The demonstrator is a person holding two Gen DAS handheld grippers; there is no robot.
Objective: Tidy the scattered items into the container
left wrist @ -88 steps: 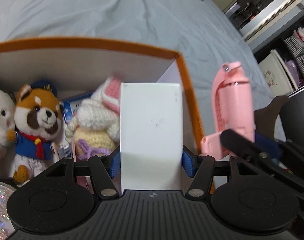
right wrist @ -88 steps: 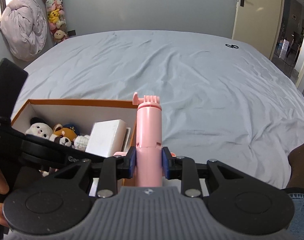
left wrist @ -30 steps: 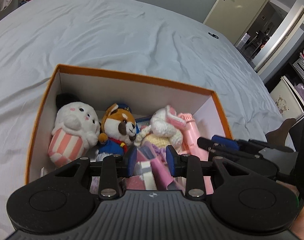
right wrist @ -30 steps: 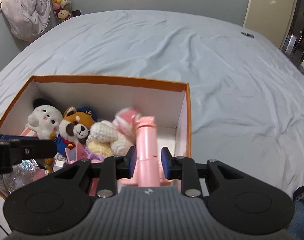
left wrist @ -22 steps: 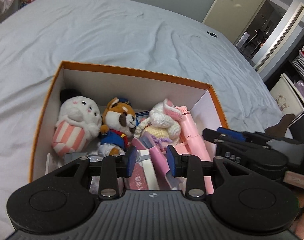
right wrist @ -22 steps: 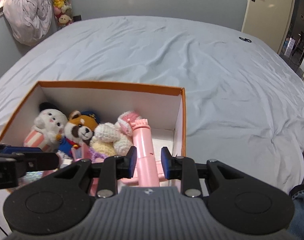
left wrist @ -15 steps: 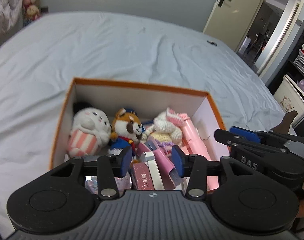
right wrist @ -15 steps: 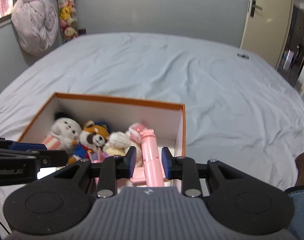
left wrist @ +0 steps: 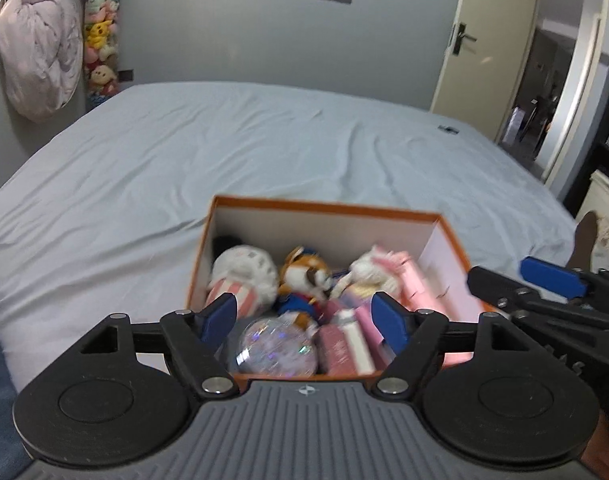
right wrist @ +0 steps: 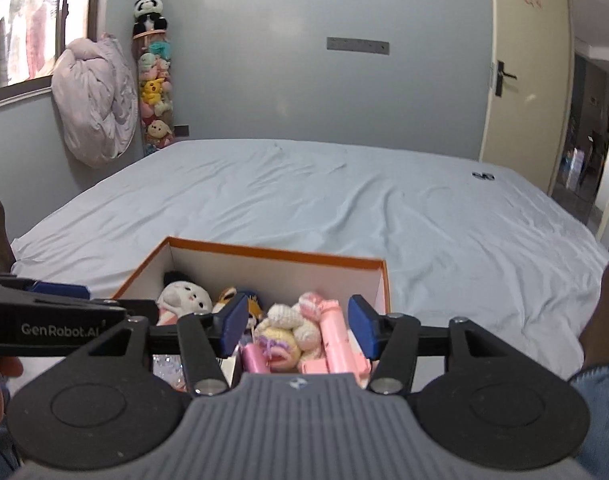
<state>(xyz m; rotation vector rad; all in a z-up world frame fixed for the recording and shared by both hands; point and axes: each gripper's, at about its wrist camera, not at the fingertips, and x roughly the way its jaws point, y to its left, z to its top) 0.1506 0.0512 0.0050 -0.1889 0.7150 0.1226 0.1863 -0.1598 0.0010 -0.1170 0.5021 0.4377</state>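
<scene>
Both tongs (left wrist: 306, 316) (right wrist: 296, 322) wide, empty.

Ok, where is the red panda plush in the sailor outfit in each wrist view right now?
Left wrist: red panda plush sits mid-box, just above the gap between the open left gripper's fingertips.
Right wrist: mostly hidden behind the left finger, only its ear and cap showing.
Shared landmark: the orange box's far rim.

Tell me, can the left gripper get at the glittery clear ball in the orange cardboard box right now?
Probably yes. The left gripper is open and empty, the glittery clear ball lies uncovered at the near edge of the orange cardboard box, just beyond its fingertips.
</scene>
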